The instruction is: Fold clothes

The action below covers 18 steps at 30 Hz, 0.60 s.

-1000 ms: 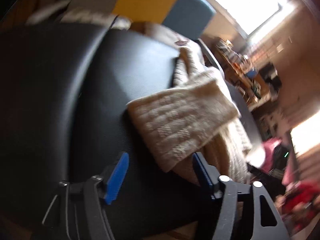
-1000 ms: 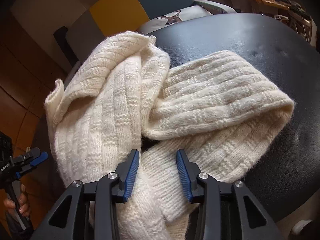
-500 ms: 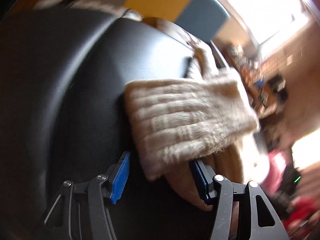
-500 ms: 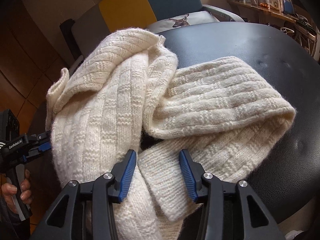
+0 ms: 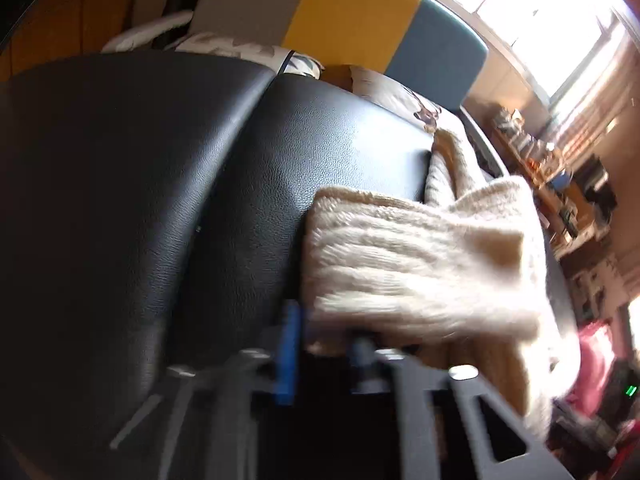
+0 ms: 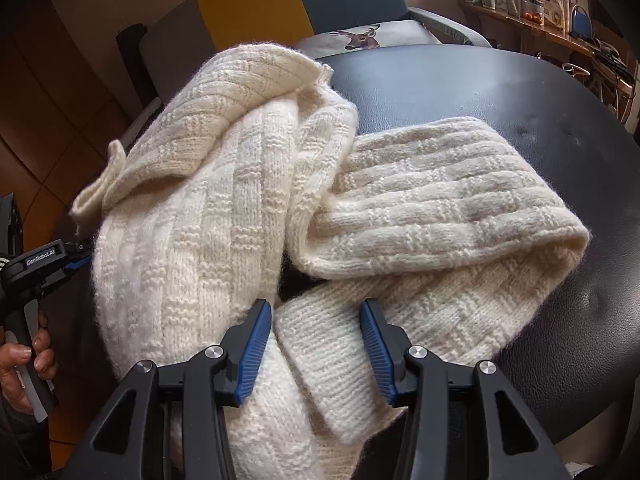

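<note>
On the black padded tabletop point(image 6: 520, 92), a cream cable-knit sweater point(image 6: 224, 216) is seen heaped and partly folded, its bulk bunched along the left edge while one doubled-over sleeve point(image 6: 448, 200) is laid out toward the middle of the surface. Part of the knit hangs over the near edge, below the right gripper point(image 6: 316, 344). That gripper's blue-padded jaws are held apart — a ribbed cuff point(image 6: 328, 360) lies between them, though neither pad is pressed against it.

From the left wrist view, the left gripper point(image 5: 326, 348) is caught in motion blur at the folded end of the same sleeve point(image 5: 416, 264). Its blue pads are drawn close together with the lower fringe of the knit between them, so the jaws appear clamped on the sleeve. The blur leaves the exact contact unclear. In the right wrist view the left gripper point(image 6: 76, 260) is shown at the sweater's left flank, its handle grasped by a person's hand point(image 6: 24, 364).

Beyond the far edge of the tabletop, a chair point(image 6: 304, 4) with yellow and teal back panels is visible, a deer-print cushion point(image 6: 360, 38) resting on its seat. A cluttered wooden shelf point(image 6: 532, 20) is lined along the wall at upper right — its contents are too small to be made out.
</note>
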{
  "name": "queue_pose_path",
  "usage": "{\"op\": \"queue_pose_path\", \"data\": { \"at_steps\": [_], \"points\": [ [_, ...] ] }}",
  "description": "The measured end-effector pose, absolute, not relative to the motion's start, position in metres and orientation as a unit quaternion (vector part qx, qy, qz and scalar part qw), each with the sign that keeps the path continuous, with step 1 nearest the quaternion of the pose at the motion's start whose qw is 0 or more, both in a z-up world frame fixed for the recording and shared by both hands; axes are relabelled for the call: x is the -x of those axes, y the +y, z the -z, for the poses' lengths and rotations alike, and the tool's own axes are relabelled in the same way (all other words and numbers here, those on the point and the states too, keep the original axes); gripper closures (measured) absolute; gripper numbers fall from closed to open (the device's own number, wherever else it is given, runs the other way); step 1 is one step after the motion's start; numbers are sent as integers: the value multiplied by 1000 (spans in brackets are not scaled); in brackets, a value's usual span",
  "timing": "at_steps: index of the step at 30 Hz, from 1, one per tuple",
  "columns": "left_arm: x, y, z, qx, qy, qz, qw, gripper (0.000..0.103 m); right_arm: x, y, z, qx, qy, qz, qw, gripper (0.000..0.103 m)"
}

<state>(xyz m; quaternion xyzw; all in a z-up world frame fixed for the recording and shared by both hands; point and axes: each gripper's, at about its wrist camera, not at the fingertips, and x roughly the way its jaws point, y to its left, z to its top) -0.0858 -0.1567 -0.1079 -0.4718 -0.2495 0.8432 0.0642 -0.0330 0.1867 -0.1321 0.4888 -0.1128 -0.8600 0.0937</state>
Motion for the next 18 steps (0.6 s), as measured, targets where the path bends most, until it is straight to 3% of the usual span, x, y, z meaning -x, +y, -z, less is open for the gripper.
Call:
{"op": "queue_pose_path", "data": {
  "at_steps": [6, 12, 18],
  "points": [
    [86, -242, 82, 404, -388, -826, 62, 95, 33, 188, 124, -501, -108, 852, 107, 56],
    [81, -338, 64, 383, -357, -851, -41, 95, 38, 174, 117, -511, -78, 851, 91, 56],
    [96, -408, 90, 440, -357, -810, -152, 92, 67, 143, 109, -555, 5, 827, 88, 56]
  ]
}}
